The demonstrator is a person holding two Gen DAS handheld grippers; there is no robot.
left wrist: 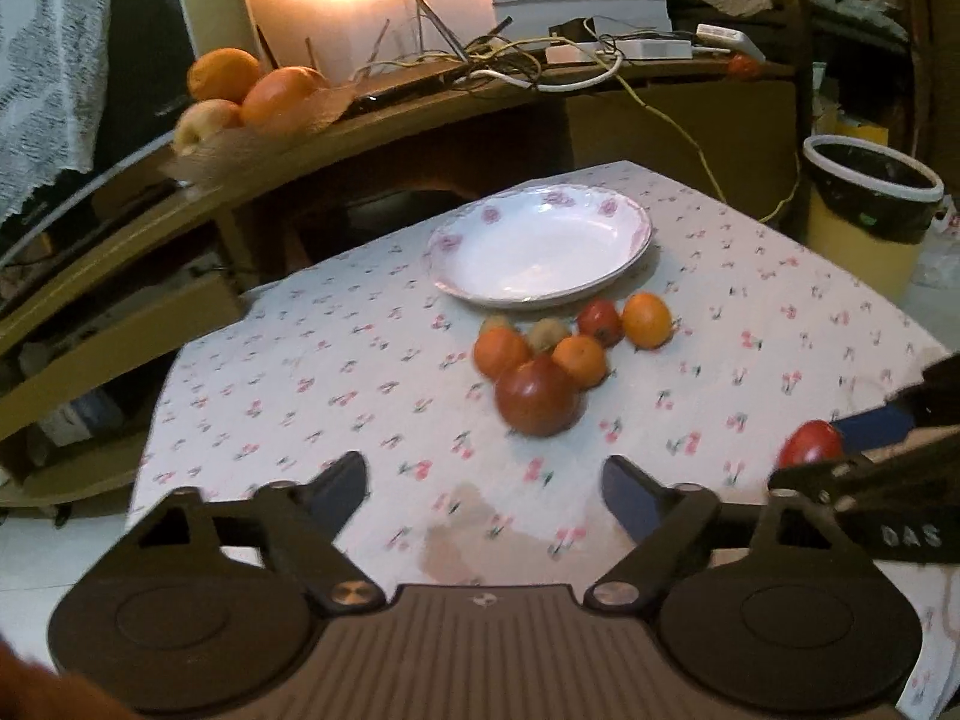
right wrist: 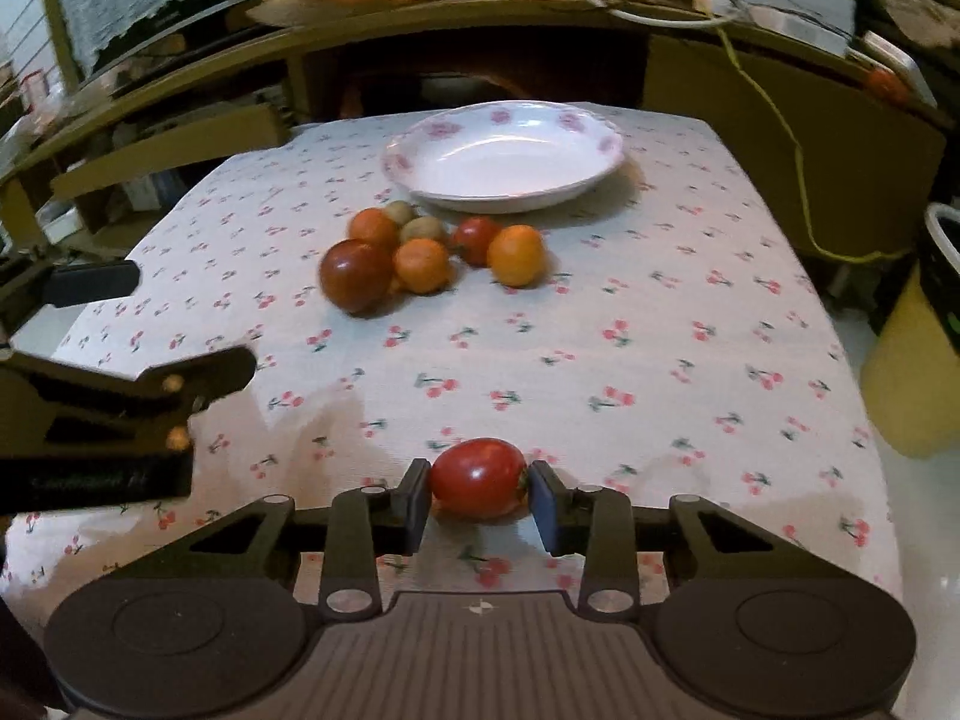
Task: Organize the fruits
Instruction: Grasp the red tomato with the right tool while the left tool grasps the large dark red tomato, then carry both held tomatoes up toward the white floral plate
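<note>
The right gripper (right wrist: 480,495) has its fingers pinching a small red tomato (right wrist: 477,485) at six o'clock, near edge of the surface (right wrist: 660,312), likely bound for the plate (right wrist: 594,171). That plate at twelve o'clock holds nothing. Left gripper (left wrist: 483,483) waits, fingers spread, facing the fruit cluster (left wrist: 540,360), possibly two kiwis among it.

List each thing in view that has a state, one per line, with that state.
right gripper: shut on the red tomato, low over the table.
left gripper: open, holding nothing.
plate: upright, nothing in it.
fruit pile: loose on the tablecloth, beside the plate.
</note>
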